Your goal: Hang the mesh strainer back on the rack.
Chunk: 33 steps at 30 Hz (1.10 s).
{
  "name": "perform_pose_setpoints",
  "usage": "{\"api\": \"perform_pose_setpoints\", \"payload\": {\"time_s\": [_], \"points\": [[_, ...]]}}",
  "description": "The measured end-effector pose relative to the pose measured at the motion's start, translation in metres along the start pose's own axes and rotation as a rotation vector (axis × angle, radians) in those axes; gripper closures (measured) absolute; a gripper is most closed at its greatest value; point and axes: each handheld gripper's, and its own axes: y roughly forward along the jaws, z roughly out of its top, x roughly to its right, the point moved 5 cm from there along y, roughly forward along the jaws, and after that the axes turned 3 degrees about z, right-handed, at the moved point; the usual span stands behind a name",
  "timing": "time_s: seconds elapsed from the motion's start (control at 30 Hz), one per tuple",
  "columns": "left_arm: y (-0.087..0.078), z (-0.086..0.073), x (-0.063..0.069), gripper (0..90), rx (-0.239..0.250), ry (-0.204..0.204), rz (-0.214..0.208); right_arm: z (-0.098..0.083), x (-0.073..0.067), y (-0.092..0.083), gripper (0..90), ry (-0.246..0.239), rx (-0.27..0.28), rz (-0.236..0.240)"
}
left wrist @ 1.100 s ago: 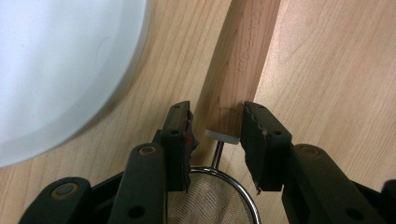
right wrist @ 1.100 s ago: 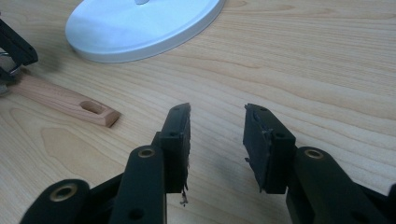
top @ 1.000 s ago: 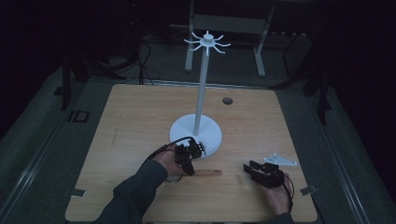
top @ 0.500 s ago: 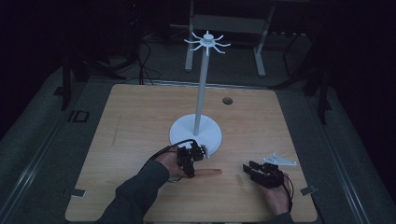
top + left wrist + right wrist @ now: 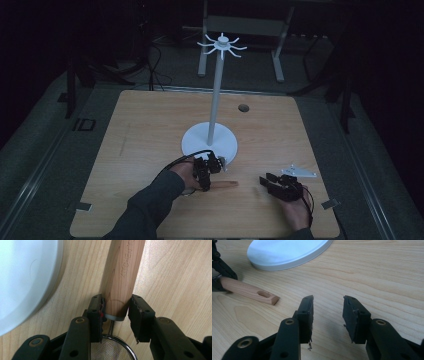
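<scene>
A small strainer with a wooden handle (image 5: pixel 225 184) lies on the table in front of the white stand's round base (image 5: pixel 200 142). In the left gripper view, my left gripper (image 5: pixel 116 308) is shut on the handle (image 5: pixel 122 272) near its metal collar, and the wire mesh (image 5: pixel 110 350) shows below the jaws. The left gripper (image 5: pixel 206 179) sits at the handle's left end in the high view. My right gripper (image 5: pixel 265 180) rests open to the right, nothing between its fingers. In the right gripper view, the right gripper (image 5: pixel 328 305) points toward the handle's free end (image 5: pixel 265 296).
The stand's thin pole (image 5: pixel 216 90) rises from the base to a ring of hooks (image 5: pixel 222 46). A small round hole (image 5: pixel 243 107) sits at the table's far side. The white base (image 5: pixel 25 277) lies close to the left of the handle.
The left gripper has shifted slightly nearer and lower over the handle's left end. The right gripper has stayed put.
</scene>
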Motion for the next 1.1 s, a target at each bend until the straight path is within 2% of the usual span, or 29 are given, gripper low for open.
{"api": "perform_pose_setpoints", "payload": {"time_s": [0.33,0.53,0.77,1.1], "points": [[0.005,0.004,0.001,64.0,-0.031,0.016,-0.007,0.000,0.000,0.001,60.2,-0.002,-0.002,0.001],[0.006,0.005,0.005,66.9,-0.027,0.031,-0.006,0.000,0.000,0.001,60.2,-0.001,-0.001,0.001],[0.004,0.005,0.004,68.6,-0.013,0.021,0.027,-0.001,0.001,0.001,60.2,0.003,0.000,0.001],[-0.005,0.007,0.005,68.9,0.044,-0.015,0.053,-0.001,0.001,0.001,60.2,0.009,-0.002,0.000]]}}
